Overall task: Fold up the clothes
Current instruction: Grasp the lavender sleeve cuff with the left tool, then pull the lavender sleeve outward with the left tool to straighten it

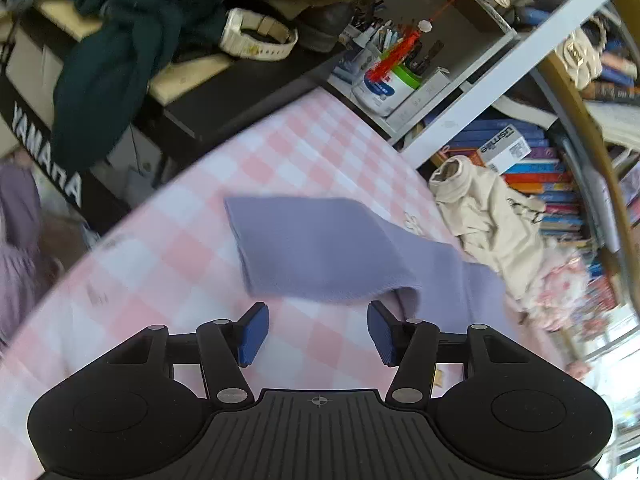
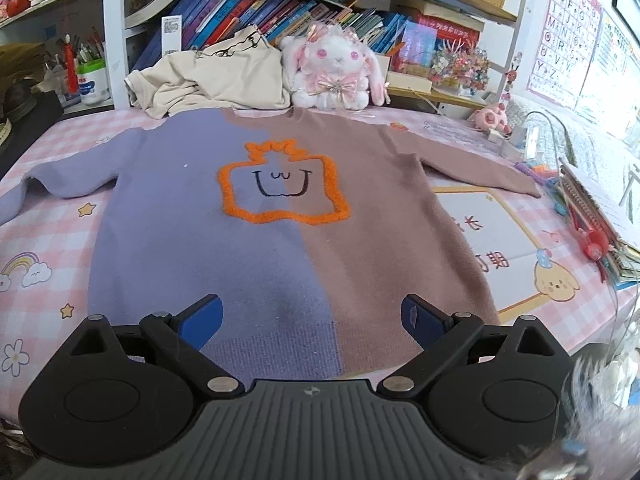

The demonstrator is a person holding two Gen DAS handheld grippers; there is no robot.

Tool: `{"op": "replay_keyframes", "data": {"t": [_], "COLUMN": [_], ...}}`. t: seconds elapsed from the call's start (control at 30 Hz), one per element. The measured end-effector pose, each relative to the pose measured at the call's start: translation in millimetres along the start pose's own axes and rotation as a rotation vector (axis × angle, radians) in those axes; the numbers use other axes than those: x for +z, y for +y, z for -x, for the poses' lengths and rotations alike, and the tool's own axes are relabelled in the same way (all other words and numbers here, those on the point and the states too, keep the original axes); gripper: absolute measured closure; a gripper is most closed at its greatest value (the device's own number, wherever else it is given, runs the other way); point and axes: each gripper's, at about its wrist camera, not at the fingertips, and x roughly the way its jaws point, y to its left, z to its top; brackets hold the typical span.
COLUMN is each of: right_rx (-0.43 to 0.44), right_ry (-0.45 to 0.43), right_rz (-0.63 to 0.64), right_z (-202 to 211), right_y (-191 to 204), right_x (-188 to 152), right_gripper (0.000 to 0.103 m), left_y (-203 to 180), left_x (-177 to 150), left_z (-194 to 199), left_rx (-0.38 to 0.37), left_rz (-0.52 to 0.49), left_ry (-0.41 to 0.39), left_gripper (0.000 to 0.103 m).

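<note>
A sweater (image 2: 256, 240), half lilac and half brown with an orange-outlined face on the chest, lies flat and spread out on the pink checked tablecloth (image 2: 48, 240). Both sleeves stretch out sideways. My right gripper (image 2: 312, 316) is open and empty, just above the sweater's bottom hem. The left wrist view shows the lilac sleeve (image 1: 320, 248) lying on the cloth (image 1: 168, 248). My left gripper (image 1: 316, 332) is open and empty, just short of the sleeve's near edge.
A crumpled cream garment (image 2: 208, 80) and a white plush rabbit (image 2: 336, 72) sit at the table's back by bookshelves (image 2: 280, 8). Notebooks and pens (image 2: 592, 216) lie on the right. A black Yamaha keyboard (image 1: 44, 148) with dark clothes (image 1: 112, 60) stands to the left.
</note>
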Motion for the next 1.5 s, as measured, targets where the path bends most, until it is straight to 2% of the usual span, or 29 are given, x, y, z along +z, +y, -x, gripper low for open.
{"op": "replay_keyframes", "data": {"t": [0.13,0.27,0.37,0.47,0.53,0.63,0.83,0.93,1.03,1.1,1.23,1.27,1.4,1.5], "right_rx": [0.017,0.010,-0.008,-0.019,-0.027,-0.039,-0.046,-0.046,-0.046,-0.045,-0.038,-0.036,-0.039,-0.044], "right_ry": [-0.009,-0.015,-0.004,0.005,0.007,0.003,0.021,0.015,0.018,0.019,0.013,0.011,0.013,0.016], "right_rz": [0.039,0.048,0.021,0.009,0.005,-0.004,-0.029,-0.012,-0.022,-0.026,-0.016,-0.012,-0.020,-0.027], "right_z": [1,3,3,2,3,4,1,2,1,0,0,0,0,1], "right_y": [8,7,1,-3,-5,-8,-14,-13,-15,-15,-13,-13,-14,-16], "right_x": [1,2,1,0,-1,-2,-3,-4,-4,-3,-2,-2,-3,-4], "right_gripper": [0.006,0.006,0.006,0.006,0.006,0.006,0.006,0.006,0.006,0.006,0.006,0.006,0.006,0.006], "left_y": [13,26,31,33,33,32,22,17,12,6,3,2,-5,-8], "left_x": [2,17,34,47,52,54,53,50,40,30,13,9,2,-1], "left_z": [-6,-14,-22,-26,-22,-14,-24,-32,-48,-56,-71,-74,-77,-73], "left_rx": [-0.033,-0.057,-0.040,0.003,0.053,0.134,0.156,0.092,-0.068,-0.104,-0.198,-0.216,-0.246,-0.283], "left_rz": [0.117,0.239,0.274,0.293,0.260,0.146,-0.021,0.021,0.122,0.180,0.368,0.394,0.457,0.541], "left_ry": [-0.032,-0.073,-0.104,-0.119,-0.128,-0.159,-0.170,-0.144,-0.046,-0.025,0.062,0.079,0.091,0.094], "left_gripper": [0.051,0.051,0.051,0.056,0.056,0.056,0.056,0.056,0.056,0.056,0.054,0.052,0.030,0.029]}}
